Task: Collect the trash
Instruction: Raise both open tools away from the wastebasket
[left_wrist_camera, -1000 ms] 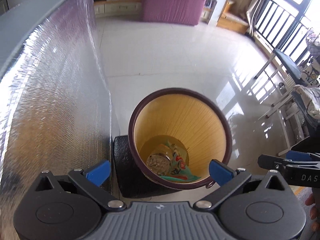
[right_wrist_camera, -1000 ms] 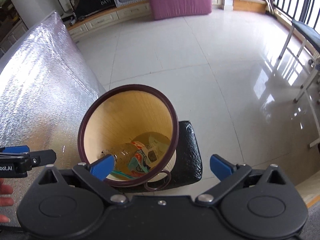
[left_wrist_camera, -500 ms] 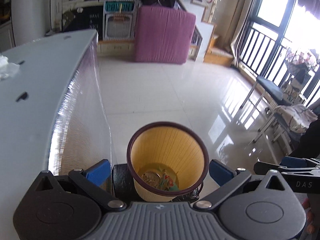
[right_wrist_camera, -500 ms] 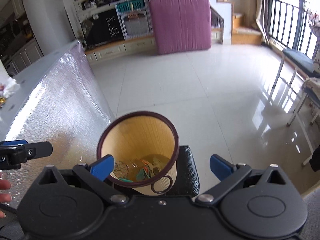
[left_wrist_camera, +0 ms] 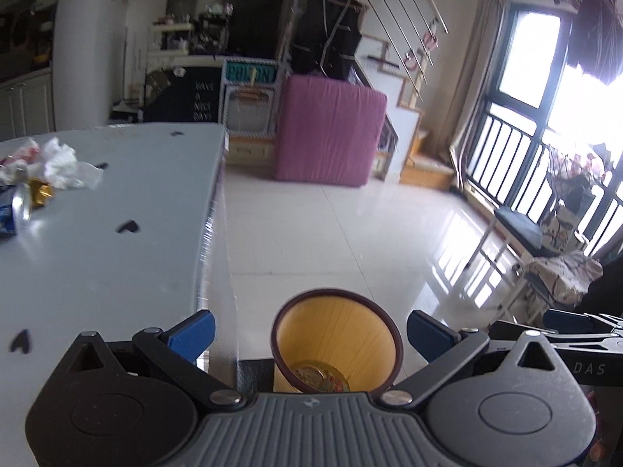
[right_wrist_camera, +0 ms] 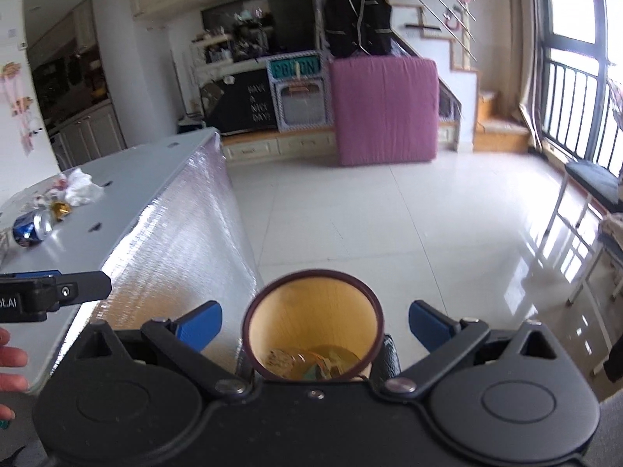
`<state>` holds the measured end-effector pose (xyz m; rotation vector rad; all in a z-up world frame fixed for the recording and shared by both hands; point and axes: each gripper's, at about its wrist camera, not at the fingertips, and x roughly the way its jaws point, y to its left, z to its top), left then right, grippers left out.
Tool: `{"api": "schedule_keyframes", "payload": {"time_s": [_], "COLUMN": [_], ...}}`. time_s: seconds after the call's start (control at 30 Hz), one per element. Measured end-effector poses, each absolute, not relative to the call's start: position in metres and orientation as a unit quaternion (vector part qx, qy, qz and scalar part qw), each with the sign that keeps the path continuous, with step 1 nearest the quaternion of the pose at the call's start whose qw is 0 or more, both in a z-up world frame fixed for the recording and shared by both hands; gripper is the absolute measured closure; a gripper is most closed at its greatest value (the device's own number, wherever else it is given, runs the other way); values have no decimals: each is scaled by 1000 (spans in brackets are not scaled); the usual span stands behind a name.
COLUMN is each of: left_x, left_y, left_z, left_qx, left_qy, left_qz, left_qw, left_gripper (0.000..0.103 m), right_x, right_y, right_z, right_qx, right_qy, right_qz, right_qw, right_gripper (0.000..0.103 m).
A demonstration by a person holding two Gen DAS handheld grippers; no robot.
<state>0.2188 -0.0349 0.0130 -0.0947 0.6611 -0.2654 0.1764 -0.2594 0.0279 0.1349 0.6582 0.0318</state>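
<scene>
Both fisheye views look forward and slightly down over their own open blue-tipped tongs, held above the yellow waste bin (left_wrist_camera: 337, 344) on the floor. The left wrist view sits left of the bin, nearer the grey surface (left_wrist_camera: 109, 241), seeing its top. The right wrist view (right_wrist_camera: 313, 334) sits right of the bin, seeing the surface's foil side. Both share the bin, surface and the pink mattress (left_wrist_camera: 329, 132) beyond the bin.
</scene>
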Motion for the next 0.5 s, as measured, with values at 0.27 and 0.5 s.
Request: {"api": "schedule_keyframes", "payload": {"time_s": [0.27, 0.5], "left_x": [198, 187], "left_y": [9, 56], "left_z": [30, 41], "left_qx": [-67, -73], "left_qy": [284, 265], "left_qz": [-105, -62], "left_qw": [951, 959], "left_gripper": [0, 0], "right_x": [166, 169], "right_y": [-238, -203], "right_z": [54, 68], "right_qx": [54, 44], "right_qy": [287, 261], "right_qz": [27, 48], "right_qw": [956, 963], "right_gripper": [0, 0]}}
